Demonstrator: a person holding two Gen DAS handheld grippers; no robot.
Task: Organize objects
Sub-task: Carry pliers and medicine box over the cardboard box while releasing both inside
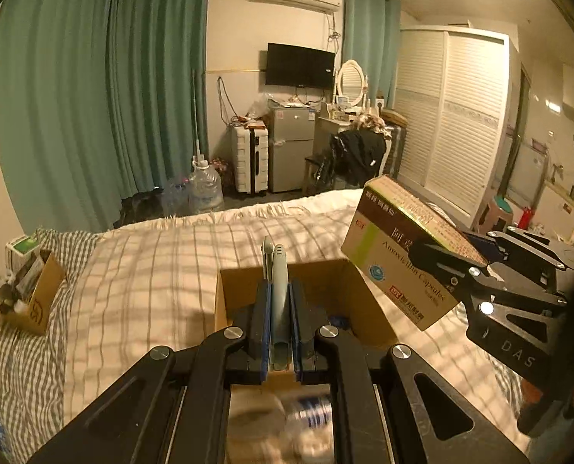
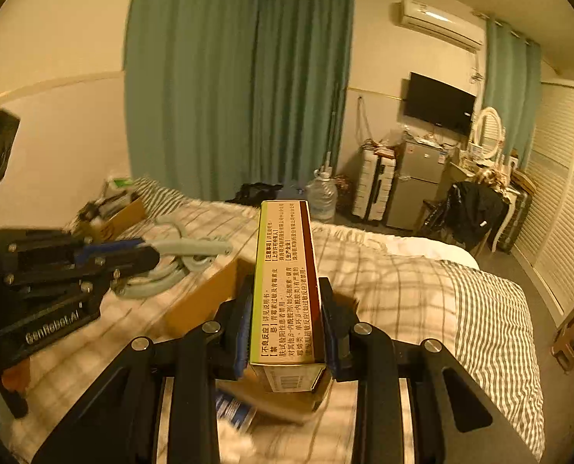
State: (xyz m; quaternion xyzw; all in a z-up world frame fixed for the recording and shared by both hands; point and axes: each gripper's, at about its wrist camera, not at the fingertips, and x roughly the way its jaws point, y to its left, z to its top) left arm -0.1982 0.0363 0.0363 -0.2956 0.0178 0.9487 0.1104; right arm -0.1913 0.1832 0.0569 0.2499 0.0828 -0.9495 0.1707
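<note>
My left gripper is shut on a pale grey-blue clothes hanger and holds it above an open cardboard box on the bed. My right gripper is shut on an Amoxicillin medicine box, held over the same cardboard box. In the left wrist view the medicine box and right gripper hover at the box's right edge. In the right wrist view the left gripper holds the hanger at the left.
A second cardboard box with clutter sits at the bed's far left by the wall. A plastic bottle lies below the left gripper. The checked bedspread spreads around. Water jugs, suitcase, fridge and wardrobe stand beyond the bed.
</note>
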